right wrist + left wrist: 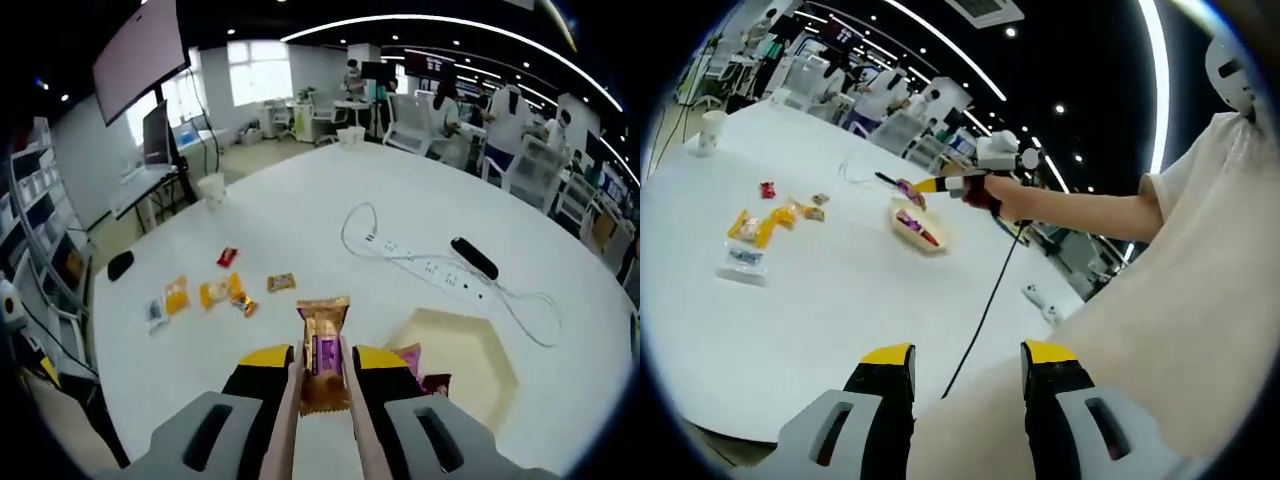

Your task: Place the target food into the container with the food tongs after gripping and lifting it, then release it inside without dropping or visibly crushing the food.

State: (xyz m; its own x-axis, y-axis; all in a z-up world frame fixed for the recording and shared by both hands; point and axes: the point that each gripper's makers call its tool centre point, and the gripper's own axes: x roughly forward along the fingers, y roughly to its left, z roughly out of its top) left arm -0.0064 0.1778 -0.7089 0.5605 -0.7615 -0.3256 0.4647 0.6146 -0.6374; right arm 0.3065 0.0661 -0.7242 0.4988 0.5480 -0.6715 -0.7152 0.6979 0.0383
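The right tool (322,372) squeezed tongs (284,420) around a brown snack packet (322,352), held above the white surface (300,215) just beside the pale container (455,350). The left tool (965,362) stood wide open and empty, well back from the container (917,224). More snacks (215,292) lay scattered nearby.
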